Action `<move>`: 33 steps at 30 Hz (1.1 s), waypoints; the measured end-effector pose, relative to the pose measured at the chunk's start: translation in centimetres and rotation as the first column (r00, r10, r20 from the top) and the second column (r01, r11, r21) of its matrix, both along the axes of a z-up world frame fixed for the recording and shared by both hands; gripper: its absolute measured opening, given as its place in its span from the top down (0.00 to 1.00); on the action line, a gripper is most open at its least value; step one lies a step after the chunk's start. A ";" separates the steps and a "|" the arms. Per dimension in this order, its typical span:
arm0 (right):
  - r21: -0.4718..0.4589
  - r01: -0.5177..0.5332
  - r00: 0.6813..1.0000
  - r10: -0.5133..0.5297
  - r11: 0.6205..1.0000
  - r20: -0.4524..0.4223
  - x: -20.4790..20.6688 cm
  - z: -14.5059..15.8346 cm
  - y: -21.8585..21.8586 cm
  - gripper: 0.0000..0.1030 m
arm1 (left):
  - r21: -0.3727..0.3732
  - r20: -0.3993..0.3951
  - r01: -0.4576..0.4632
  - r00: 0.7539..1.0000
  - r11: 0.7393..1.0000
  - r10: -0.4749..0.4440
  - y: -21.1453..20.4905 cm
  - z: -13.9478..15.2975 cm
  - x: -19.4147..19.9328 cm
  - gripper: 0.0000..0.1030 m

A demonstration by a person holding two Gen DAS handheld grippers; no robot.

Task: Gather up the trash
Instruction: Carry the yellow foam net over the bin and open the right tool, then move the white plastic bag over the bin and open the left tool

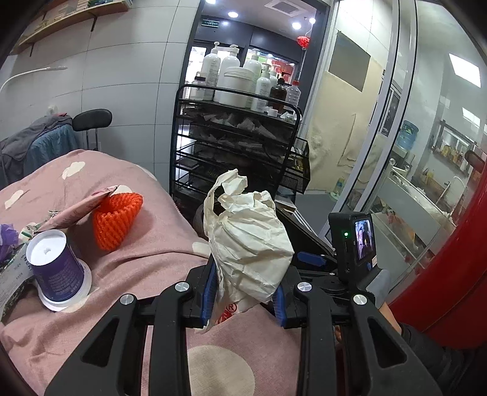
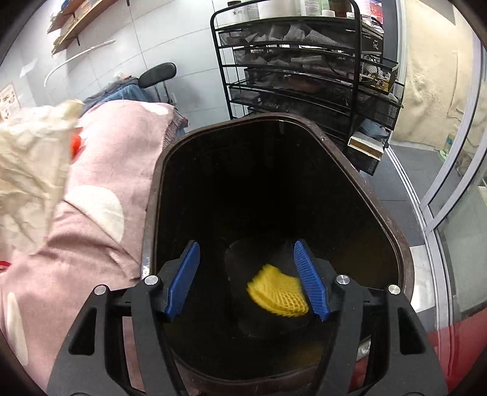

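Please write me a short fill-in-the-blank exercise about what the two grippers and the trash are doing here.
1. The left gripper is shut on a crumpled ____ paper bag.
2. The right gripper hangs open over the dark ____.
3. A ____ foam net lies inside the bin.
4. An orange foam net lies on the ____ blanket.

Missing words: white; bin; yellow; pink

Black wire rack (image 1: 231,143), white pump bottles (image 1: 234,79) on top; pink dotted blanket (image 1: 158,243); wall shelf (image 1: 61,21); black chair (image 1: 91,120); glass door (image 1: 404,128).
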State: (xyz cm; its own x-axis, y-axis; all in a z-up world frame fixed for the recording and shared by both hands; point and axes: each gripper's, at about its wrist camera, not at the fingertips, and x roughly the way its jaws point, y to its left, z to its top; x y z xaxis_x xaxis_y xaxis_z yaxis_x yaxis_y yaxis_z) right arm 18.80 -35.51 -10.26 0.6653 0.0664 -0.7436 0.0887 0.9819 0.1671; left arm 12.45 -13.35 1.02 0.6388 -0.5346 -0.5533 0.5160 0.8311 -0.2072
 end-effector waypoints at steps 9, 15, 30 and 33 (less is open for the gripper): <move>-0.032 0.010 0.996 -0.007 0.999 0.090 -3.5 1.8 0.4 0.24 | 0.008 -0.048 0.065 0.997 0.998 -0.064 -3.2 -0.2 2.0 0.70; -0.058 0.014 0.986 -0.005 0.998 0.164 -6.3 3.2 0.8 0.17 | 0.027 -0.103 0.110 0.989 0.994 -0.107 -5.6 -1.0 3.6 0.70; -0.102 -0.027 0.971 0.050 0.994 0.232 -10.6 4.9 2.0 0.12 | 0.089 -0.263 0.214 0.947 0.973 -0.185 -10.1 -4.1 7.2 0.70; -0.101 -0.027 0.972 0.050 0.995 0.231 -10.9 5.0 2.2 0.12 | 0.106 -0.296 0.238 0.934 0.965 -0.198 -10.8 -4.5 7.5 0.69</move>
